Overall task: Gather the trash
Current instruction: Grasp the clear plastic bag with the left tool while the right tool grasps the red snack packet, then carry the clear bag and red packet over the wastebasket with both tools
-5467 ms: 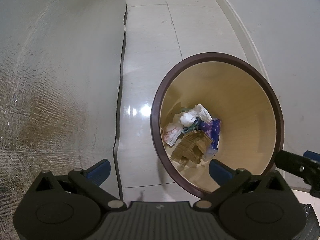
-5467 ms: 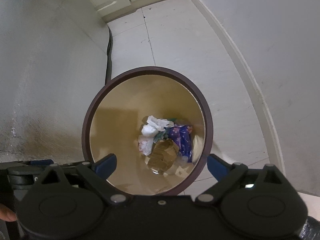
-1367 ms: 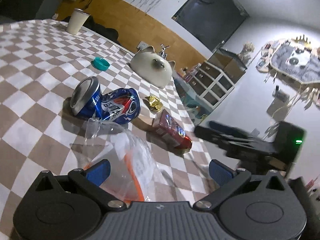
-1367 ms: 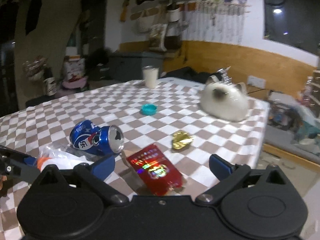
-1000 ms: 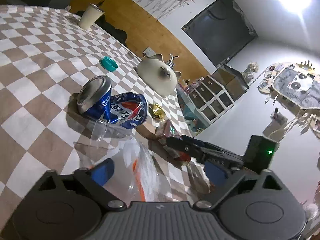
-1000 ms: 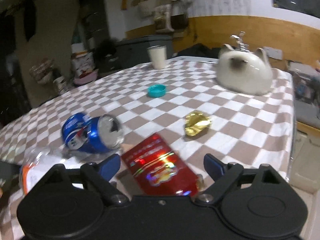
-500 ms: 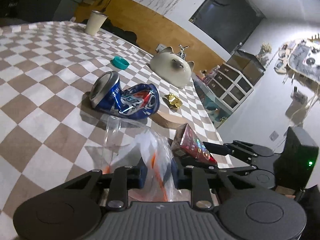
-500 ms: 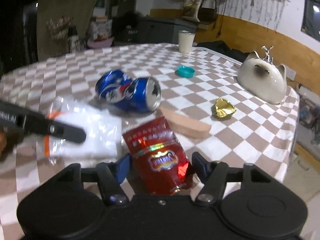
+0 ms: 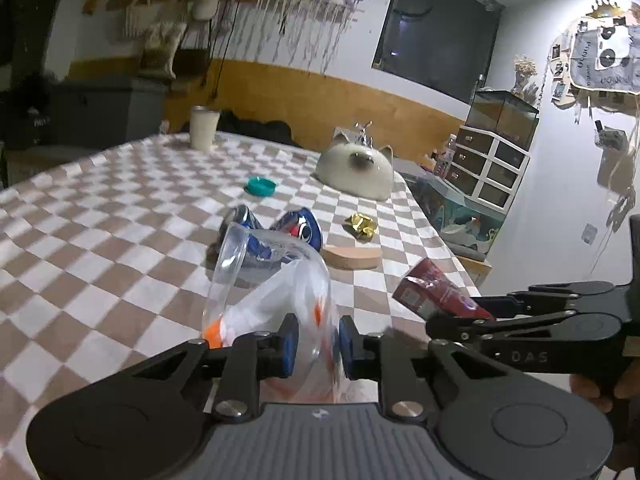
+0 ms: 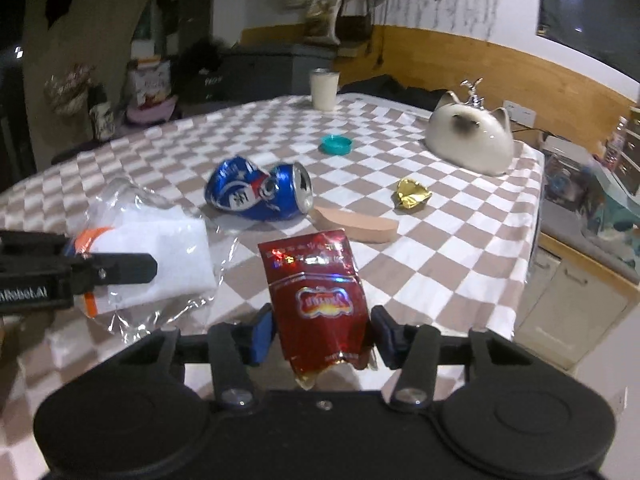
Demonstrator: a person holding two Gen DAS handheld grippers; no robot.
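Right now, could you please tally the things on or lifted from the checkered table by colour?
Blue: 1, crushed can
Red: 1, snack packet
Clear: 1, plastic bag
Gold: 1, foil wrapper
Teal: 1, cap
Tan: 1, flat piece
White: 2, cup, cat-shaped dish
Total: 8

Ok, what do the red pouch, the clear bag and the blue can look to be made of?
Red pouch: glossy metallised foil or plastic film, judging by its rainbow glints and creases. Clear bag: thin transparent plastic film; the can shows through it, and it crumples. Blue can: thin painted metal, probably aluminium, dented in the middle, with a bare silvery rim.
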